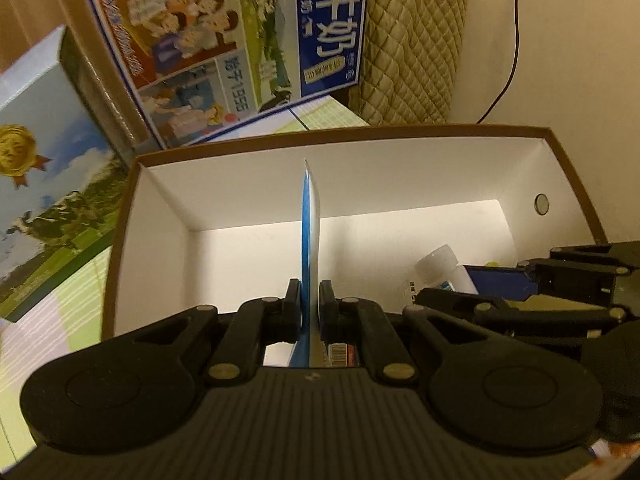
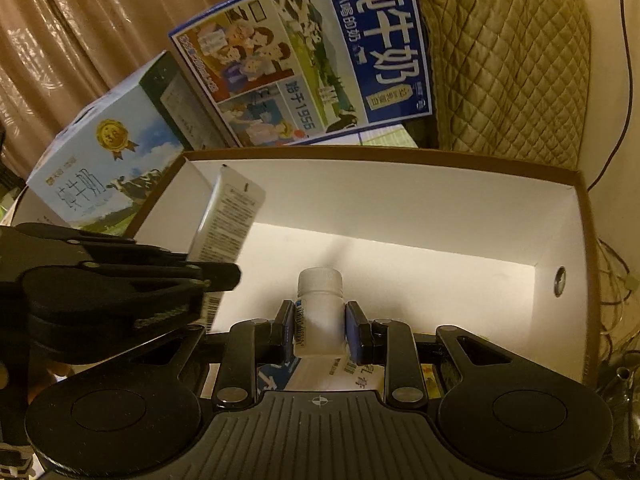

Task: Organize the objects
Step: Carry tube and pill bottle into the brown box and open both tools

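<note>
An open white box with a brown rim (image 1: 360,134) fills both views from above. My left gripper (image 1: 310,292) is shut on a flat white-and-blue tube (image 1: 311,216), seen edge-on and standing up over the box's left half. In the right wrist view the same tube (image 2: 228,216) shows its printed side, with the left gripper (image 2: 224,276) coming in from the left. My right gripper (image 2: 319,320) is shut on a small white bottle (image 2: 320,304) with a ribbed cap, over the box (image 2: 400,156). In the left wrist view the right gripper (image 1: 468,280) and its bottle (image 1: 434,264) are at the right.
A blue milk carton box (image 2: 340,52) leans behind the white box, and a pale milk box with a gold medal (image 2: 100,176) lies at its left. A quilted cushion (image 2: 512,60) stands at the back right. Printed packets (image 2: 320,376) lie under my right gripper.
</note>
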Motion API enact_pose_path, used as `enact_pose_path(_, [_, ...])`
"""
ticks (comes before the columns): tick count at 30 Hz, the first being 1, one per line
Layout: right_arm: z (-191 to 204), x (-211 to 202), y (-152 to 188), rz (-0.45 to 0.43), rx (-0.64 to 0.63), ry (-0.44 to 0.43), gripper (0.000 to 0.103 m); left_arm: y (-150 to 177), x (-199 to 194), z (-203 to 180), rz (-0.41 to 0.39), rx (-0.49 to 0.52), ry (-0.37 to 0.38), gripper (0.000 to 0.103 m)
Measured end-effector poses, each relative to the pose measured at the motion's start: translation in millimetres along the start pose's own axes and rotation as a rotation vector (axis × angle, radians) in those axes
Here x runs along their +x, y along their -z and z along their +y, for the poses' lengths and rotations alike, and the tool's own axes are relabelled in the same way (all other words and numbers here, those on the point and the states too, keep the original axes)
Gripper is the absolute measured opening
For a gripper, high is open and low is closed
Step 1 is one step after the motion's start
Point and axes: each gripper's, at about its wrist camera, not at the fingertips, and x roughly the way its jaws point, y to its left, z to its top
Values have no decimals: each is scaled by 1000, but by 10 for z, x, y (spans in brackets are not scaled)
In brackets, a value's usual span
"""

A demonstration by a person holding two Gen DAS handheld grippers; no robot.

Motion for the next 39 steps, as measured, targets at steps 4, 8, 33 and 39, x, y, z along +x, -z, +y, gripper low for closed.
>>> enact_pose_path(4, [-34,58,-6,8,12,7,24,-17,141,-7,14,19,3,5])
enact_pose_path(8, [-69,90,-7,11,25,10,24,-51,185,-13,9,25,24,8])
enact_pose_path(33, [-87,-276,31,-48,41,-12,47,77,-342,270,-58,-73,-27,79])
enact_pose_path(39, [-45,-521,217,-21,3,25,49,263,-626,245,-82,-78,-47,82])
